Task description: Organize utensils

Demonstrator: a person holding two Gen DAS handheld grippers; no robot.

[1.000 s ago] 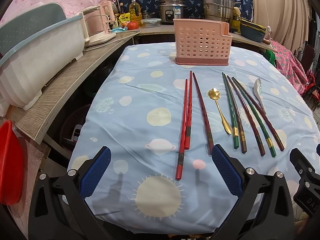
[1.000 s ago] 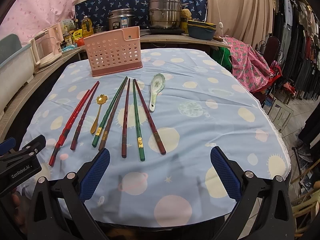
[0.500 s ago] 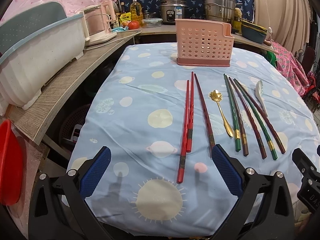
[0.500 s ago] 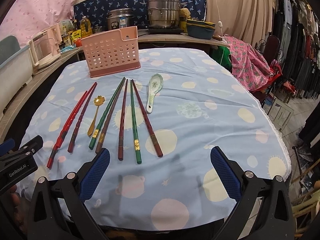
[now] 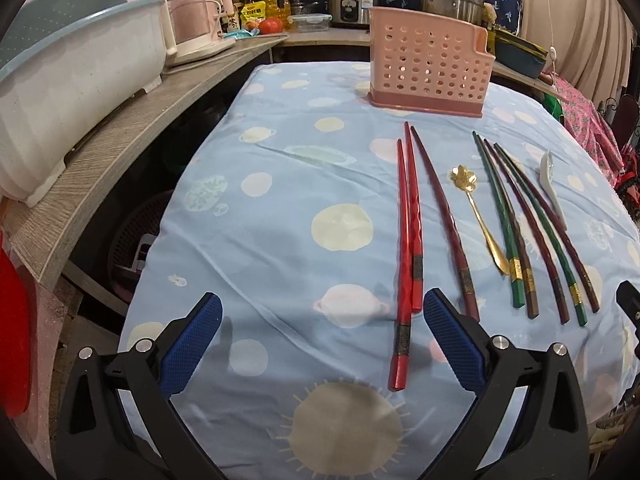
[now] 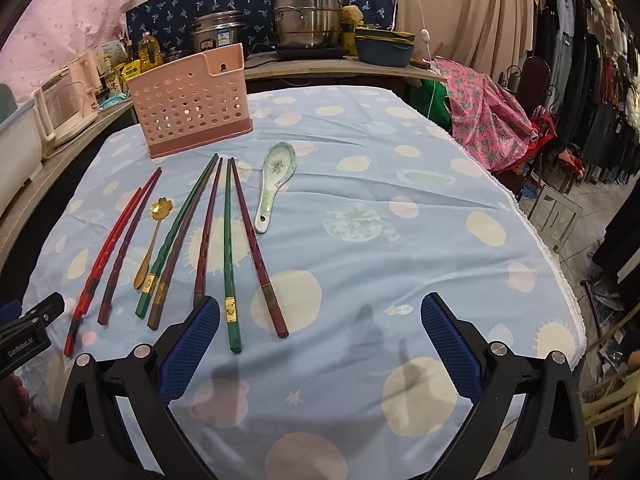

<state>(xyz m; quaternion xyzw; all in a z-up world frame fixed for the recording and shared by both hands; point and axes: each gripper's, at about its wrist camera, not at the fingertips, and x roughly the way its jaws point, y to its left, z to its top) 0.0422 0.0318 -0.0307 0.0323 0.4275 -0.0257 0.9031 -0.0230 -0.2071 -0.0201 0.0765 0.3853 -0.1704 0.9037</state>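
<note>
Starting the sort is best done from the outer edge of the row, so the red chopsticks (image 5: 408, 236) are judged the sensible first pick for the left gripper (image 5: 320, 344). Its jaws are held wide apart and nothing is gripped. The thick ends of the red pair lie just ahead of the gripper, toward its right finger (image 5: 452, 340), so a small shift to the right is called for before closing. Both sticks should be taken together near the banded ends and kept parallel, otherwise one may roll off on the soft cloth of the desk (image 5: 280, 208).

The right gripper (image 6: 320, 344) is likewise spread open and empty. A dark chopstick's end touches or passes behind its left finger (image 6: 192, 336); the green chopstick (image 6: 229, 256) lies between the fingers.

The pink holder (image 5: 430, 66) stands upright at the far side, well apart from both grippers, with nothing seen in it.
</note>
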